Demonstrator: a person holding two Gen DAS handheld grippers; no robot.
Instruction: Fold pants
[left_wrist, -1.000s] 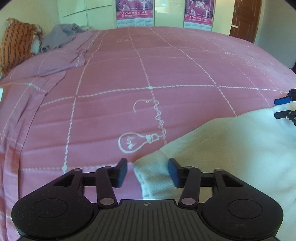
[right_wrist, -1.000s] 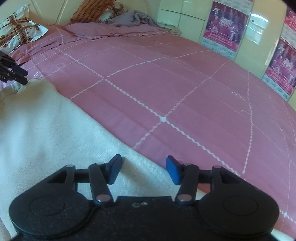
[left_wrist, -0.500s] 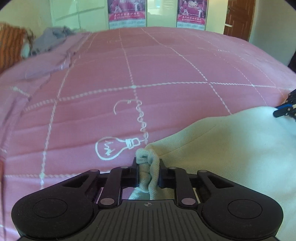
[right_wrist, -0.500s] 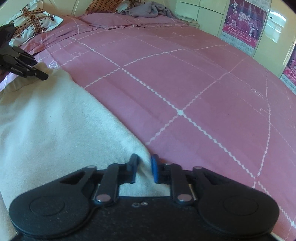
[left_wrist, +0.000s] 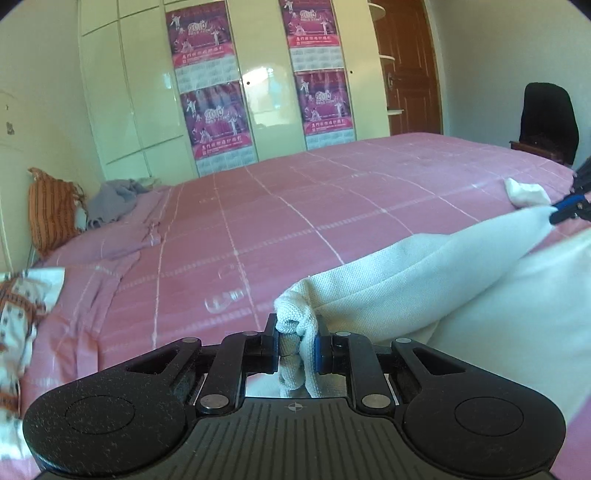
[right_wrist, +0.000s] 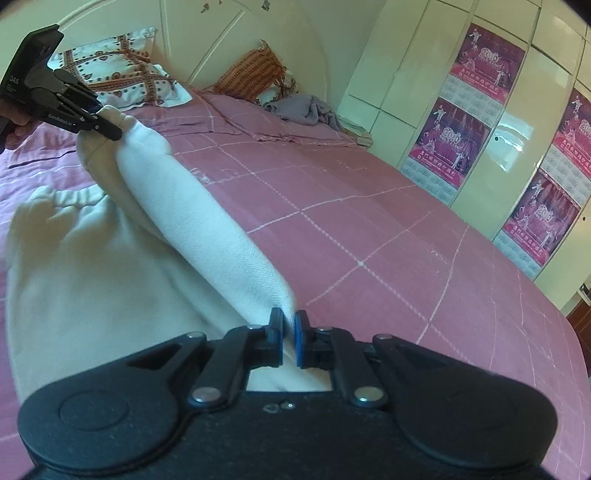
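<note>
The cream-white pants (left_wrist: 424, 273) lie on the pink bedspread (left_wrist: 295, 206) and are lifted along one edge. My left gripper (left_wrist: 295, 345) is shut on a bunched corner of the pants. My right gripper (right_wrist: 289, 341) is shut on the other end of the same edge of the pants (right_wrist: 207, 229). The cloth stretches taut between the two grippers, above the bed. The rest of the pants hangs below, partly resting on the bedspread. The left gripper also shows in the right wrist view (right_wrist: 110, 129), and the right gripper shows at the left wrist view's right edge (left_wrist: 565, 212).
Pillows (right_wrist: 118, 74) and a grey garment (right_wrist: 306, 109) lie at the head of the bed. A white wardrobe with posters (left_wrist: 221, 92) stands beyond the bed. A brown door (left_wrist: 410, 66) and a black chair (left_wrist: 548, 118) are at the far right.
Both grippers closed on the pants' edge and then rose, lifting it off the bedspread. The cameras now tilt up toward the wardrobe and headboard.
</note>
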